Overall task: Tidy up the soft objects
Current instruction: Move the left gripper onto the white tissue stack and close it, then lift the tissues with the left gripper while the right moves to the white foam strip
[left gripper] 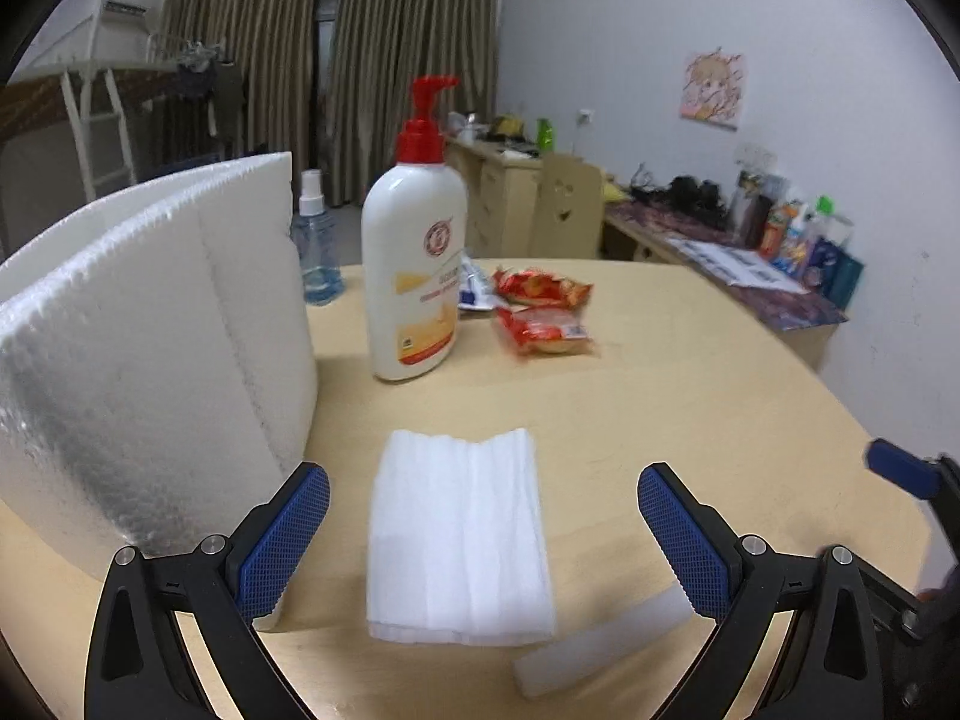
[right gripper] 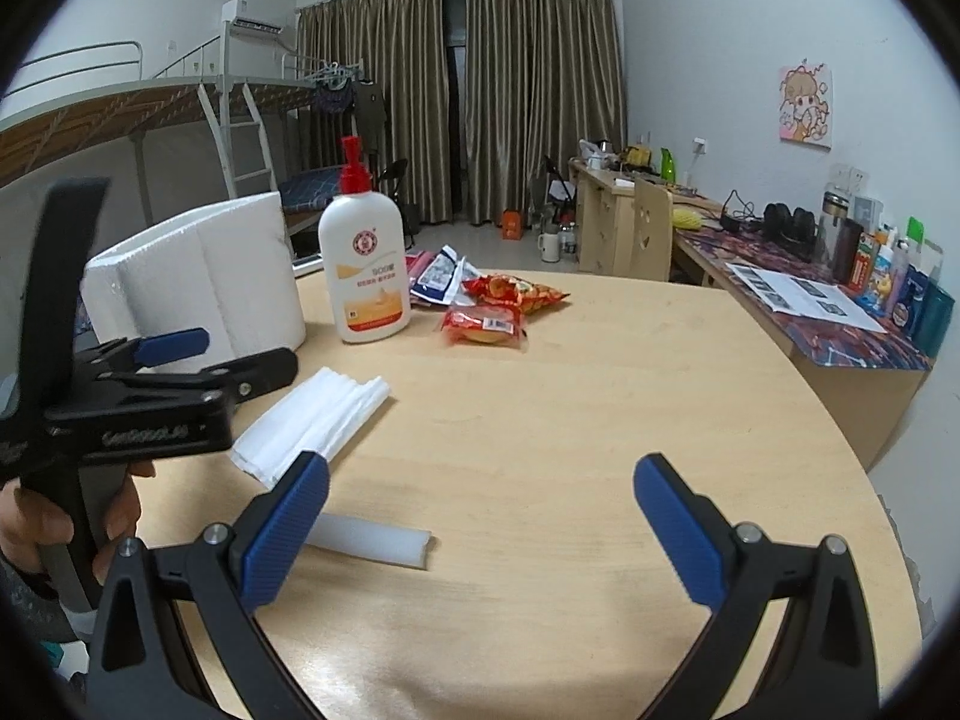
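Nothing looks sorted yet: both the left tool (left gripper: pixel 483 531) and right tool (right gripper: pixel 480 519) are spread and empty, the folded white cloth (left gripper: pixel 459 537) lies untouched at the left tool's 12 o'clock, and the foam strip (right gripper: pixel 372 546) lies loose on the tabletop (right gripper: pixel 600 408).

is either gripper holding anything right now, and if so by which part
Nothing is held. The left gripper is open, its fingers either side of the folded white cloth on the table without gripping it. The right gripper is open over bare table.

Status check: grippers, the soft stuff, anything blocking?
Left gripper open, lined up over white folded cloth. Right gripper open, empty, foam strip by its left finger. Foam box close on left; pump bottle and snack packets farther back.
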